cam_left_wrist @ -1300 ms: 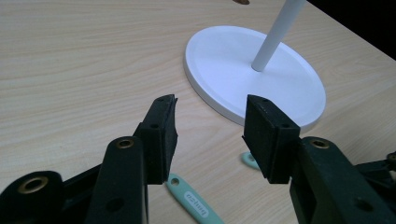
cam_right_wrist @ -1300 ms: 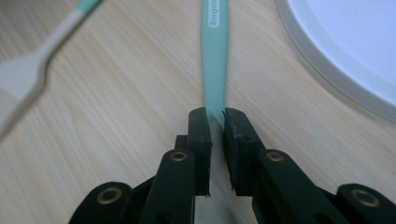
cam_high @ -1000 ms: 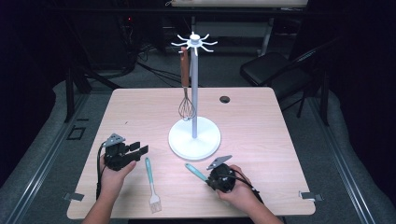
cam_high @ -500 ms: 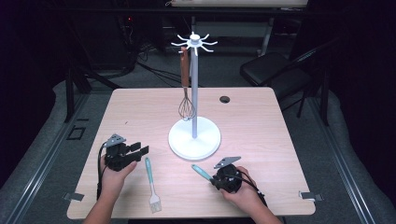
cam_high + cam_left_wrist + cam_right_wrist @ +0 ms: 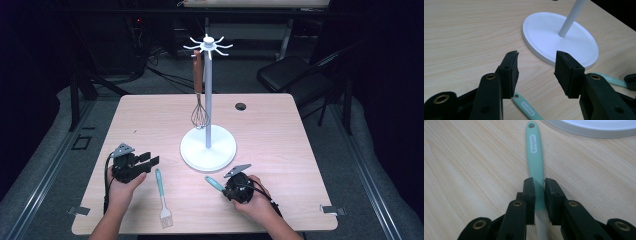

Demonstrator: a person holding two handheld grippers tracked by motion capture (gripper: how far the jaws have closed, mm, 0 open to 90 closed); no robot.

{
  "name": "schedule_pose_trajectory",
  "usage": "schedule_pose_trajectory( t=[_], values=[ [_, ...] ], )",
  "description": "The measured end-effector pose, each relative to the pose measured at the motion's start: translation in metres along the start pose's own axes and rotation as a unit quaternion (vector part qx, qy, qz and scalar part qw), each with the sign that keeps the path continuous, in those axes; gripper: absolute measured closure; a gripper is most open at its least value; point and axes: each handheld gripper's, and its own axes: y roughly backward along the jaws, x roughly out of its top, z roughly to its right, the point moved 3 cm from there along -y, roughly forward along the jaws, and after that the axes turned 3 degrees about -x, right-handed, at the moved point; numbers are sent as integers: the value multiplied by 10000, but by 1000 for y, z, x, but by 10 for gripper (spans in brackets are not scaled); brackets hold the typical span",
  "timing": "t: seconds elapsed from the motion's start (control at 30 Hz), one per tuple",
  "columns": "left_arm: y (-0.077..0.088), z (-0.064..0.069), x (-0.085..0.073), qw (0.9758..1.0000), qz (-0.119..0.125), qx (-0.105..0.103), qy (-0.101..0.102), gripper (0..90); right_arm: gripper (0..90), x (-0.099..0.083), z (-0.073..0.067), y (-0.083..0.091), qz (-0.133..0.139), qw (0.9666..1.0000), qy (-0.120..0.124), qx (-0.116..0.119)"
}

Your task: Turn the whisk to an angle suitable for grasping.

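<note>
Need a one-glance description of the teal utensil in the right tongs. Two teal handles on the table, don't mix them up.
Start at the white stand in the middle of the table. Just in front of its base, to the right, a teal handle pokes out of the right tongs, which are clamped on it. The brush, also teal-handled, lies free further left with its bristles showing, beside the left tongs.

A square, light wooden table (image 5: pixel 280 150) carries a white utensil stand (image 5: pixel 208 148) at its middle, round base flat on the top; a small black disc (image 5: pixel 240 106) lies beyond it, toward the far edge. Near the front edge lie a teal-handled basting brush (image 5: pixel 162 197) and, further right, a second teal handle (image 5: pixel 215 183).
</note>
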Motion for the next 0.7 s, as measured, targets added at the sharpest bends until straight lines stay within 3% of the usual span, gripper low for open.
schedule_pose_trajectory(
  t=[0.33,0.7],
  values=[
    [-2,2,0,10000,5,-59,-9,530,793,6,-3,-1,-288,9994,163,-99],
    [-3,5,0,10000,6,-70,-32,525,798,4,-5,-1,-200,9992,298,-164]
  ],
)
